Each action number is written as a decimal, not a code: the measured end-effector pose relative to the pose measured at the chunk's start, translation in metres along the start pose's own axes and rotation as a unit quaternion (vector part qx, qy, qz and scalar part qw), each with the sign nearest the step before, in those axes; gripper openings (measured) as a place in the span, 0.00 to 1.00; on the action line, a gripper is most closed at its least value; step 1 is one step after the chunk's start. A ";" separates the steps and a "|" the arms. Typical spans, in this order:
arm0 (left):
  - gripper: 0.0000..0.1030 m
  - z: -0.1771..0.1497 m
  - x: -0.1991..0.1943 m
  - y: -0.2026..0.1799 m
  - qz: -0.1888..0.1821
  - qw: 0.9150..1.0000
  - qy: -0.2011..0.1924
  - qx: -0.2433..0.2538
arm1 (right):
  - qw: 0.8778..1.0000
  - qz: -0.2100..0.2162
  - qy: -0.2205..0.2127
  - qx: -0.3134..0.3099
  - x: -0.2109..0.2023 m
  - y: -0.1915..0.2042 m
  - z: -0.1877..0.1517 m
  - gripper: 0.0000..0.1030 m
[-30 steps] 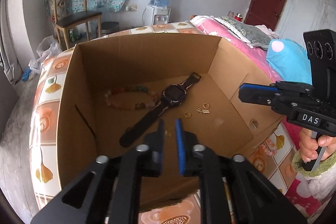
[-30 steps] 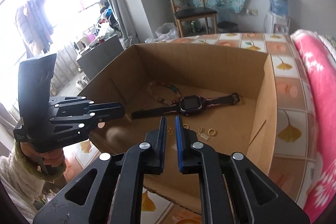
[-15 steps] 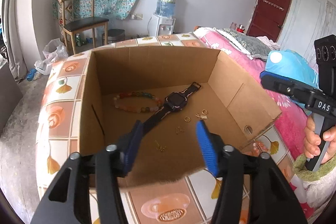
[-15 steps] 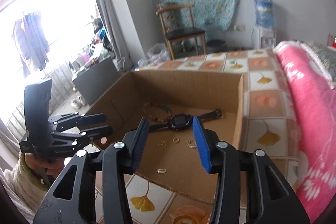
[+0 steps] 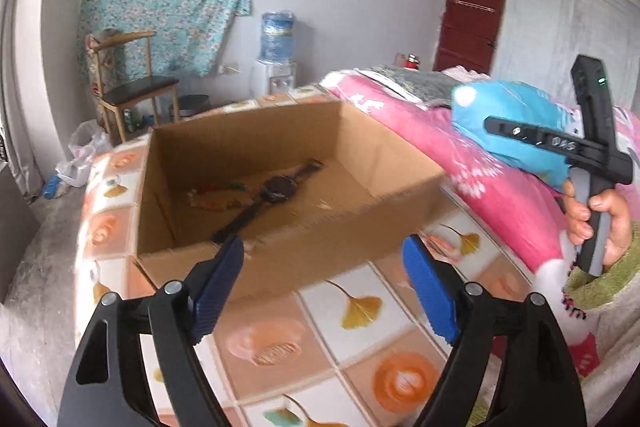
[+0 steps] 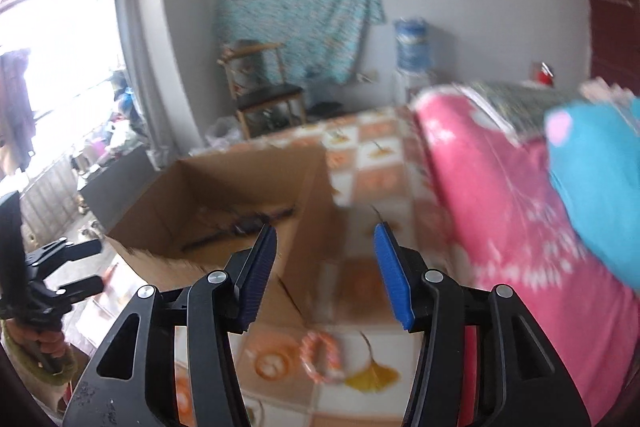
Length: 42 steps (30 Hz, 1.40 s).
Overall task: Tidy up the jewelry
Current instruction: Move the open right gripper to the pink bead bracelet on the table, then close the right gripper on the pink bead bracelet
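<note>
both claws are standing wide open and holding nothing. the left claw (image 5: 322, 291) is hanging over the tiled worktop (image 5: 360, 331), just short of the near wall of the cardboard box (image 5: 304, 247). the right claw (image 6: 325, 273) is off the box's near corner, and its view is smeared by blur.

inside the box a black watch (image 5: 276, 189) is lying stretched across the floor, with a string of coloured beads (image 5: 216, 193) just beside it; the smaller gold pieces are too blurred to pick out. out on the tiles, a pale pink bead bracelet (image 6: 320, 357) is lying below the right claw, near the yellow leaf print.

that bracelet looks to me like the next thing to collect, and the right claw is the nearer one. to do it well, i would bring the claw down straight over one side of the loop, catch the beads across the string rather than along it, and close gently so they are not squirting out. then lift clear of the box wall before lowering it in beside the other beads.
</note>
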<state>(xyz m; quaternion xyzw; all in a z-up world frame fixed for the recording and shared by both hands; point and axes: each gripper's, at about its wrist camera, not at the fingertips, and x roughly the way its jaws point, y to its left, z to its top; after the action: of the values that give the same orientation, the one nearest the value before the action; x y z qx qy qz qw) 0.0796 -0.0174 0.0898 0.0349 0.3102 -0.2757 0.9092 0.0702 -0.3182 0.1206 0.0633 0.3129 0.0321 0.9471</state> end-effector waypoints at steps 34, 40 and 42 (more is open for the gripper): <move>0.95 -0.073 0.115 -0.035 0.123 0.969 0.209 -0.050 | 0.981 -0.003 0.196 0.009 0.096 0.009 -0.085 0.18; 0.95 -0.073 0.115 -0.035 0.124 0.969 0.208 -0.050 | 0.979 -0.008 0.202 -0.002 0.097 0.014 -0.088 0.07; 0.95 -0.073 0.114 -0.035 0.124 0.969 0.207 -0.050 | 0.979 -0.003 0.203 0.000 0.097 0.015 -0.088 0.07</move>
<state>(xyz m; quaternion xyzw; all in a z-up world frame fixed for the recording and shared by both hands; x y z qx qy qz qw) 0.0961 -0.0844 -0.0321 0.0835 0.4985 -0.1317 0.8527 0.0949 -0.2853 -0.0048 0.0544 0.4990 0.0416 0.8639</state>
